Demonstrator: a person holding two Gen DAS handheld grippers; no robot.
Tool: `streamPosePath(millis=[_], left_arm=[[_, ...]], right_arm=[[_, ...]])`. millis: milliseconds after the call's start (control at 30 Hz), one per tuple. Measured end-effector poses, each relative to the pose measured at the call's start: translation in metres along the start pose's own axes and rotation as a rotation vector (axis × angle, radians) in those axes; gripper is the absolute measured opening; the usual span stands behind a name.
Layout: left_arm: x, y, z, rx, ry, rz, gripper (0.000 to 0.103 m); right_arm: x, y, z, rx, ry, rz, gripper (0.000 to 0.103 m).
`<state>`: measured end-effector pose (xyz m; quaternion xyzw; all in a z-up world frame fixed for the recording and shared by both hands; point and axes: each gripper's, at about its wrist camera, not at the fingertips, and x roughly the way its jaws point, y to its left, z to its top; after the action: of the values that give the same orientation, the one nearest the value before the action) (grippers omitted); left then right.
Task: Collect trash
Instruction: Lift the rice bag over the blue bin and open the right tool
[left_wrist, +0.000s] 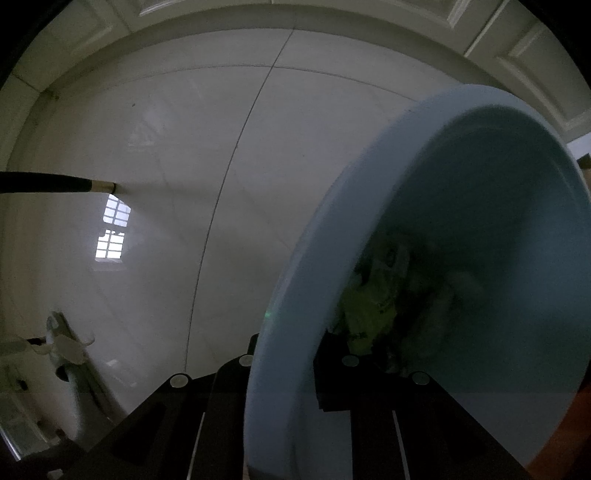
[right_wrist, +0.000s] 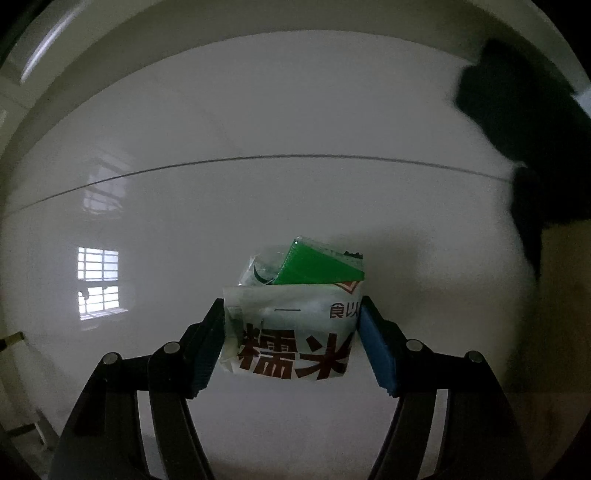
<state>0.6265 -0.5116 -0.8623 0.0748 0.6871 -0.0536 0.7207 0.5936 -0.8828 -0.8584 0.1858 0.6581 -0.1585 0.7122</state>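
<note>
I see a crumpled white wrapper with dark red-brown characters and a green folded panel at its top, lying on the pale tiled floor. The light blue basin hangs tilted, with yellow-green wrappers dimly visible inside.

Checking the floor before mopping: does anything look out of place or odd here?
Yes: a crumpled food wrapper lies on the tiled floor, between the right gripper fingers. The bin, gripped at its rim, hangs tilted.

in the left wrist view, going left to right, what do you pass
dark pole → window reflection on the floor → dark tile seam → pale blue basin with yellow-green trash inside
</note>
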Motion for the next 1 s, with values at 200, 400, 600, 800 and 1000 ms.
streamPosePath(millis=[200,400,600,800,1000], left_arm=[[-0.001,0.002,0.003,-0.027,0.008,-0.002,0.009],[0.000,0.003,0.004,-0.035,0.012,0.004,0.009],[0.002,0.006,0.007,-0.044,0.018,-0.006,0.009],[0.001,0.004,0.008,-0.008,0.009,-0.002,0.009],[0.003,0.007,0.016,-0.038,0.059,-0.023,0.028]], right_arm=[[-0.102,-0.001,-0.021,0.038,-0.102,0.014,0.070],[-0.244,0.009,-0.070,0.006,-0.196,0.046,0.070],[-0.302,0.061,-0.157,-0.001,-0.164,0.131,0.070],[-0.270,0.096,-0.215,-0.003,-0.056,0.180,0.070],[-0.260,0.105,-0.234,0.027,-0.052,0.131,0.094]])
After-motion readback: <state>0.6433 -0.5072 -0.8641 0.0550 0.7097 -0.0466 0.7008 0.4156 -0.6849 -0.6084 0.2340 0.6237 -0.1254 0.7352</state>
